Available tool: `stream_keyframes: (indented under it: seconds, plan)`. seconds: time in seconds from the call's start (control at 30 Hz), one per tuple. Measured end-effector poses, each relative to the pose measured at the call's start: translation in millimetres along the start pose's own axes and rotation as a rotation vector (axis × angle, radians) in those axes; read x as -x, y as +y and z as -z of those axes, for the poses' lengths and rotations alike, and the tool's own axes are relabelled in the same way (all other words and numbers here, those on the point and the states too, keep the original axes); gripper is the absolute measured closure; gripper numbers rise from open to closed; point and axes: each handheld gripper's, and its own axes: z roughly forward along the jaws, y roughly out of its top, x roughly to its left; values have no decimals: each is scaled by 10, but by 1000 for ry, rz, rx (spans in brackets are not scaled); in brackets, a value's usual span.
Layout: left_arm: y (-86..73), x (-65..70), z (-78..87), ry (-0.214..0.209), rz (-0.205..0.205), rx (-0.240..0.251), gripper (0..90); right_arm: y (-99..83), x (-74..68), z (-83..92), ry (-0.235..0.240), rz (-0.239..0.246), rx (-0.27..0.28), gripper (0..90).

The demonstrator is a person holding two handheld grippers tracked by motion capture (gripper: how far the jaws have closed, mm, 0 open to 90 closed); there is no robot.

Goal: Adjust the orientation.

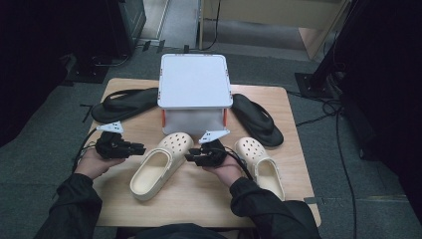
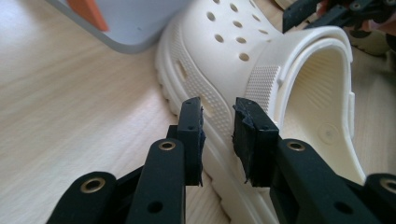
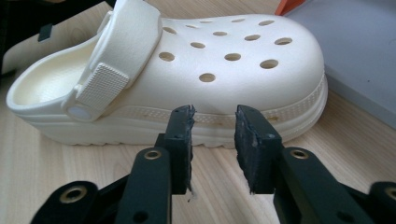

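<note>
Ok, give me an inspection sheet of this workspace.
Surface: wooden table, bare at the near edge.
Job's things: cream clog lying between both tongs, toe toward the box; second cream clog at the right.
Clutter: white lidded box at the far middle; black flip-flops at its left and right.
Grippers: left tongs and right tongs aimed at the clog's sides, jaws apart, nothing pinched.
Cables: black ones trail from both tongs; more lie on the floor at the right.
Surroundings: grey carpet, dark equipment stands.
</note>
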Motion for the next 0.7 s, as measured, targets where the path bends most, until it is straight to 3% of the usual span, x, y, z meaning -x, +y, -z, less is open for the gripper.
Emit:
stream_keyframes:
  seconds: [0.23, 0.47, 0.7]
  plan:
    - [-2, 12, -101, -10, -7, -10, 744, -12, 11, -53, -13, 3, -14, 693]
    - [-17, 26, -206, -19, -4, -56, 798, -24, 29, -118, -24, 1, -25, 703]
    - [-23, 37, -215, -35, 3, -56, 823, -30, 41, -139, -25, -7, -32, 722]
